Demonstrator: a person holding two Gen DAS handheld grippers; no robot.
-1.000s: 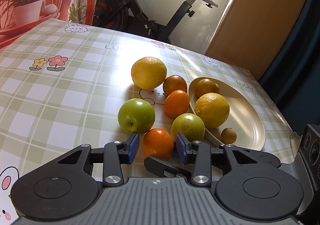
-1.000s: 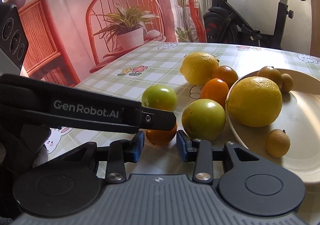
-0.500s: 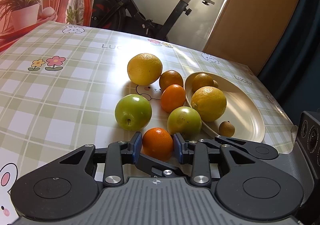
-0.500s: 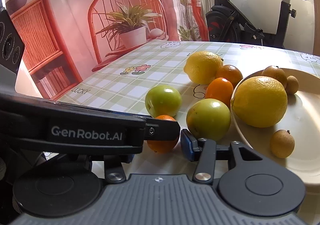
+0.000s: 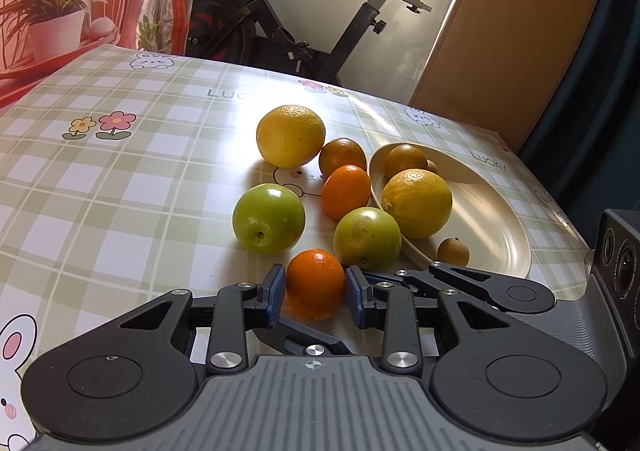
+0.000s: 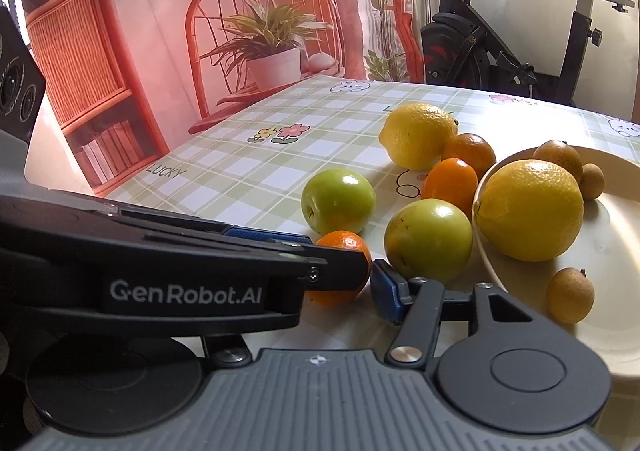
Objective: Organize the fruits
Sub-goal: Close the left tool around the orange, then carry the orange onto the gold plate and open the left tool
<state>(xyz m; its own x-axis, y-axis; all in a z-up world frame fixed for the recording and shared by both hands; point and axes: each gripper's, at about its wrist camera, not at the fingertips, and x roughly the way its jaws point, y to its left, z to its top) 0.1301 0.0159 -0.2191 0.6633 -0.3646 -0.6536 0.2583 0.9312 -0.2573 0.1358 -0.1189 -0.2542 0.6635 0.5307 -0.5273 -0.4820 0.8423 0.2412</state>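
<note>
1. The left tool (image 5: 315, 295) sits low on the checked surface (image 5: 120, 187) with its blue pads on either side of a small orange (image 5: 316, 283). The pads are at or just off the peel; whether they press it yet I cannot tell.
2. The right tool (image 6: 340, 275) lies close alongside, its fingers crossing under the left one. Only its right pad (image 6: 386, 285) shows, just beside the same orange (image 6: 342, 267); the other is hidden, so its opening cannot be read.
3. The orange rests on the surface just in front of two green apples (image 5: 268, 217) and near the rim of the cream plate (image 5: 500, 227), which already holds a lemon (image 5: 416, 203) and a few small brown fruits.
4. Handling, as a judgement: the orange looks light, round and firm with a slightly yielding peel — it should sit well between flat pads taken across its widest part, level with its middle.
5. Squeezed too high or too low, a round fruit tends to squirt out — and the nearer apple (image 5: 367, 237) is close enough to be nudged into rolling.
</note>
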